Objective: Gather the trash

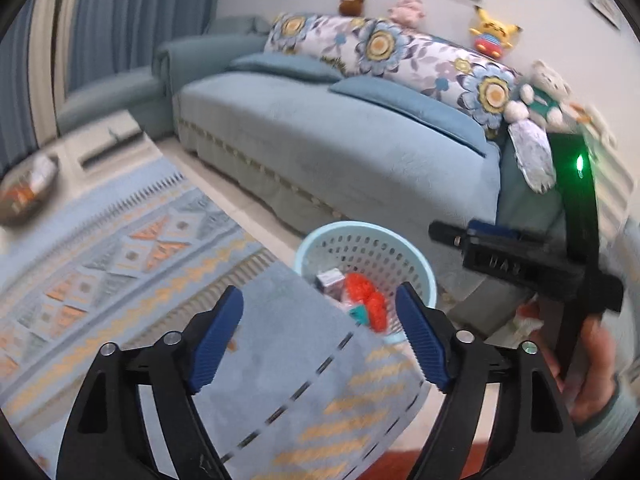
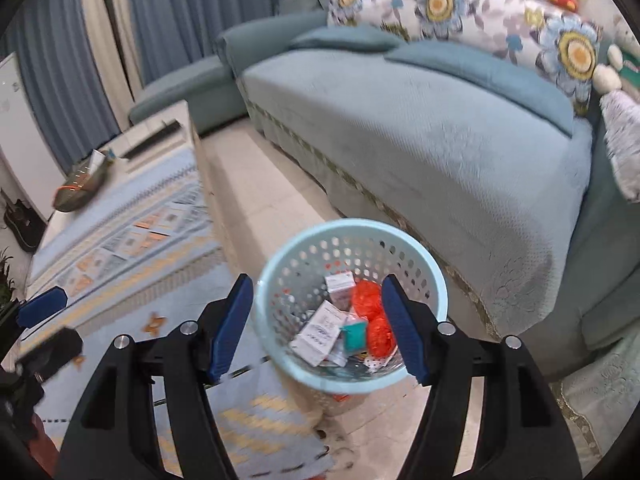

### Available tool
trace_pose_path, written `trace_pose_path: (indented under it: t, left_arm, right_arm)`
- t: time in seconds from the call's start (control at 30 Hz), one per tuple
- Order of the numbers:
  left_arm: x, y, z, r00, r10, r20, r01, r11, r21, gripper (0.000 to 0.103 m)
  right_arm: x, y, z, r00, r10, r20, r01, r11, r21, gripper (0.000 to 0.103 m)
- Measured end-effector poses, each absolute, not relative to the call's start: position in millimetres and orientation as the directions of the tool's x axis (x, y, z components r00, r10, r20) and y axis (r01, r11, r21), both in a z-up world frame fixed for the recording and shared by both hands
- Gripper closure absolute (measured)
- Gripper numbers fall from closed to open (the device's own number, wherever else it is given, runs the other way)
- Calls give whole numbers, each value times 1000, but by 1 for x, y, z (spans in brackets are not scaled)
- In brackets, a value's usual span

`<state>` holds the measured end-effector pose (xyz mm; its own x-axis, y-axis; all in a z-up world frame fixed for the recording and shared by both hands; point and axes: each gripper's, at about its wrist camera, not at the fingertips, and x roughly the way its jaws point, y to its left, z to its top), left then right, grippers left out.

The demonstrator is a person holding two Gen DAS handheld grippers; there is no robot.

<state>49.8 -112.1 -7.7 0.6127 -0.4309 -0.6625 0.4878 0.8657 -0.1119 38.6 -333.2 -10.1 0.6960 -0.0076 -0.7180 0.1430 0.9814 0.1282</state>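
Trash (image 2: 348, 326), small boxes and orange scraps, lies in the pale blue basket (image 2: 276, 276) on the floor between the sofa (image 2: 420, 136) and the cloth-covered table (image 1: 120, 248). Both the left gripper (image 1: 320, 340) and right gripper (image 2: 318, 326) stand open and empty above it, so a drop looks finished. Next, I judge, comes finding more litter on the table.
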Motion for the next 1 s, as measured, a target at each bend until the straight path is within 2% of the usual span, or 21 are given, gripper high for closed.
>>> trace_pose_path:
  t: [0.03,0.1,0.27,0.5,0.57,0.7,0.83,1.0]
  left_arm:
    - [38,-109,-2,641,-411,-649,480,874,-80,19]
    - [19,-97,8,682,-396,-614,453,889,-70,15]
    - [-2,-70,19,736,-405,-542,370,912,-179,14]
    - [-5,-64,21,859,-290,-422,261,957,-127,14]
    - [-5,-67,16,894,-232,-384,220,973,-77,14]
    - [-1,-78,-3,901,-183,-394,213,977,31,13]
    - [13,-74,-15,877,-178,-446,201,980,3,13]
    - [20,-67,-19,885,-141,-444,164,986,14,11]
  right_arm:
    - [32,-330,-4,704,-3,-710,144,980,139,27]
    - [14,-320,9,732,6,-681,152,973,172,25]
    - [-12,-291,30,789,-54,-612,181,972,148,24]
    - [-29,-273,31,872,-238,-429,260,966,-6,19]
    - [-33,-273,23,880,-267,-393,284,959,-15,19]
    - [-24,-272,4,870,-279,-406,285,957,-48,19]
    - [-20,-273,-8,864,-314,-393,307,948,-83,19]
    - [-13,-277,-19,856,-315,-410,305,948,-93,19]
